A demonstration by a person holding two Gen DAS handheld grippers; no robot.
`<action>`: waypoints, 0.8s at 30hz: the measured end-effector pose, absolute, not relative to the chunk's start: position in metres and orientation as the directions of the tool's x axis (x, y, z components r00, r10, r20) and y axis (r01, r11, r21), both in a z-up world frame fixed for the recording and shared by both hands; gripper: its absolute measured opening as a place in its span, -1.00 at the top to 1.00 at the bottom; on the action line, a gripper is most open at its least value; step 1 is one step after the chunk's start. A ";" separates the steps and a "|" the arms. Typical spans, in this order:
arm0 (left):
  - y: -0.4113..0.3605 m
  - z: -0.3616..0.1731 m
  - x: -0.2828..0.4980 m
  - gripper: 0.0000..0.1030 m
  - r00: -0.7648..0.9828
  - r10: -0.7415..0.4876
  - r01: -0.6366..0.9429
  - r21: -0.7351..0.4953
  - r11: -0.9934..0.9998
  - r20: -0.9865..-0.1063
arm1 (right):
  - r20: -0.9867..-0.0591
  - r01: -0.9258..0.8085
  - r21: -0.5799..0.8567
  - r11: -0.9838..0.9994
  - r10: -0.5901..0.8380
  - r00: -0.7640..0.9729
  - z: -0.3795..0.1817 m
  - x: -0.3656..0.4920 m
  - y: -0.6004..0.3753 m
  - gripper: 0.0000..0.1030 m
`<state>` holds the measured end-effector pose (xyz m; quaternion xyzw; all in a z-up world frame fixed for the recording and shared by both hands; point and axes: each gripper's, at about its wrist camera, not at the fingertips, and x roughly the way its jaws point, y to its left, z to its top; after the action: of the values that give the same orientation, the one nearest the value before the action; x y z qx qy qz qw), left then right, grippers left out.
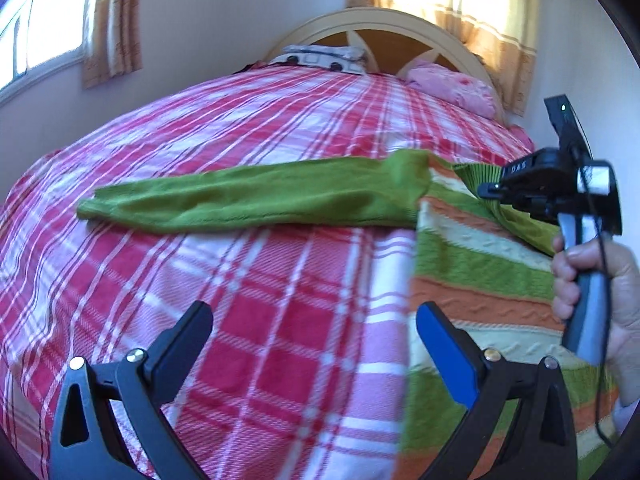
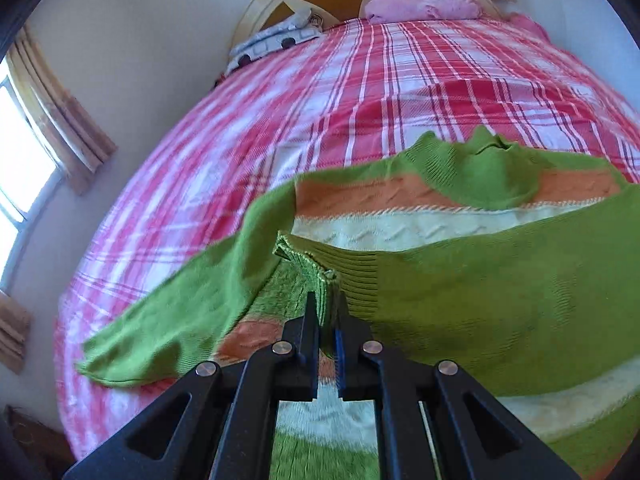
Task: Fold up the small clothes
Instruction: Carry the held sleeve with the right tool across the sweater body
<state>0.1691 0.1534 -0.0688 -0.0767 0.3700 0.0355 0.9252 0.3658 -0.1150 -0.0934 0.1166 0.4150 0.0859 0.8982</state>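
Observation:
A small knitted sweater [image 1: 472,256] with green, orange and cream stripes lies on the plaid bed. One green sleeve [image 1: 248,200] stretches out to the left across the blanket. My left gripper [image 1: 316,324] hangs open above the blanket, just left of the sweater's edge, holding nothing. My right gripper [image 2: 328,308] is shut on the ribbed cuff [image 2: 324,280] of the other green sleeve [image 2: 500,296], which drapes across the sweater's body [image 2: 400,224]. In the left wrist view the right gripper [image 1: 486,191] is held by a hand [image 1: 608,280] over the sweater's upper part.
The bed's red, pink and white plaid blanket [image 1: 248,128] fills both views. A pink pillow [image 2: 424,2] and a folded patterned cloth [image 2: 276,42] lie at the cream headboard [image 1: 384,20]. A wall with a curtained window [image 2: 24,160] runs along the bed's left side.

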 end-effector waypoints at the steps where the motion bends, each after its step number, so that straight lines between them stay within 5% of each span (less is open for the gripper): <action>1: 0.157 -0.071 0.170 -1.00 0.721 0.011 -0.137 -0.126 0.983 -0.693 | -0.719 -0.065 0.269 0.961 0.245 0.651 -0.096 0.366 -0.110 0.83; 3: 0.163 -0.073 0.169 -1.00 0.716 0.008 -0.154 -0.147 0.977 -0.698 | -0.708 -0.103 0.272 0.957 0.271 0.652 -0.101 0.369 -0.103 0.70; 5: 0.164 -0.073 0.170 -1.00 0.715 0.005 -0.158 -0.155 0.975 -0.699 | -0.719 -0.166 0.327 0.930 0.359 0.596 -0.105 0.369 -0.096 0.05; 6: 0.163 -0.073 0.170 -1.00 0.715 0.005 -0.158 -0.155 0.975 -0.700 | -0.706 -0.209 0.393 0.896 0.439 0.556 -0.106 0.368 -0.095 0.01; 8: 0.162 -0.073 0.170 -1.00 0.717 0.012 -0.155 -0.142 0.978 -0.697 | -0.637 -0.278 0.511 0.813 0.576 0.513 -0.101 0.359 -0.096 0.01; 10: 0.160 -0.074 0.170 -1.00 0.717 0.031 -0.157 -0.118 0.980 -0.696 | -0.602 -0.282 0.503 0.817 0.566 0.564 -0.088 0.349 -0.105 0.08; 13: 0.164 -0.078 0.173 -1.00 0.712 0.037 -0.170 -0.120 0.978 -0.701 | -0.610 -0.191 0.480 0.856 0.482 0.629 -0.086 0.343 -0.131 0.61; 18: 0.168 -0.085 0.176 -1.00 0.701 0.037 -0.197 -0.143 0.970 -0.712 | -0.699 -0.117 0.399 0.909 0.385 0.603 -0.116 0.344 -0.146 0.65; 24: 0.190 -0.084 0.178 -1.00 0.692 0.082 -0.258 -0.140 0.956 -0.717 | -0.691 -0.165 0.240 0.957 0.287 0.663 -0.124 0.336 -0.125 0.65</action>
<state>0.1775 0.1900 -0.0842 -0.1157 0.3813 0.0931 0.9124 0.3364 -0.1253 -0.1240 0.0784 0.3913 0.1244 0.9085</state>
